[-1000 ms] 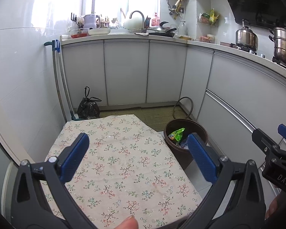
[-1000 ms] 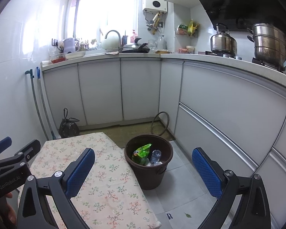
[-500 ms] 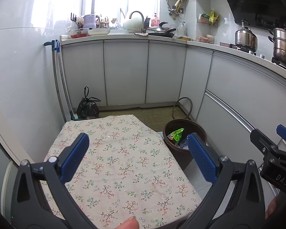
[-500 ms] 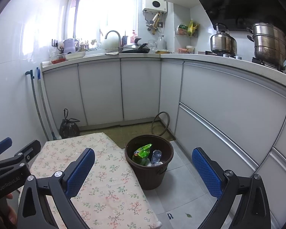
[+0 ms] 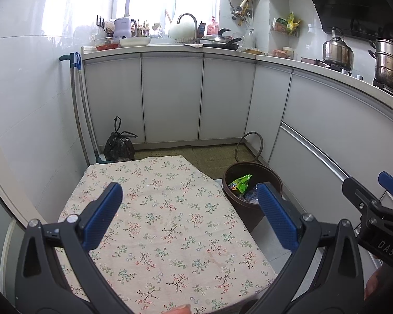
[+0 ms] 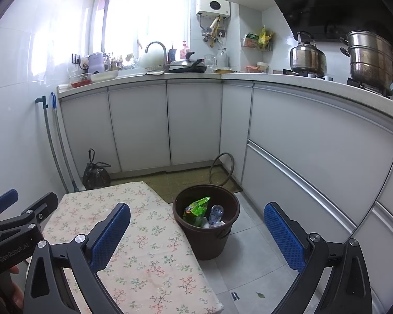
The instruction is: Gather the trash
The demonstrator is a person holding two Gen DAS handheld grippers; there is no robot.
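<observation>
1. Barely anything has moved since a second ago: both views have crept slightly, and the brown trash bin (image 6: 206, 225) sits a touch lower and more central in the right wrist view than before.
2. Left gripper (image 5: 190, 216) has its blue pads spread wide with nothing between them, hanging over the floral tablecloth (image 5: 154, 209), which looks bare.
3. Right gripper (image 6: 196, 238) is just as wide open and empty. Its left pad is over the cloth's right edge and its right pad over the grey floor tiles (image 6: 251, 259).
4. That bin stands on the floor just beside the table's right edge. In the right wrist view it lands between the two pads, further out than the tips. In the left wrist view it's off to the right, partly hidden behind the right pad.
5. Inside the bin: a green snack wrapper (image 6: 196, 208) leaning against the left wall, and a clear plastic bottle (image 6: 215, 213) next to it, plus some pale stuff underneath that's hard to make out.
6. On the floor near the right gripper there's a small dark scrap (image 6: 234, 296) and a little leaf-like bit (image 6: 259, 294), well apart from the bin.
7. Tied black bag (image 5: 118, 147) sits back by the cabinets, in the far left corner.
</observation>
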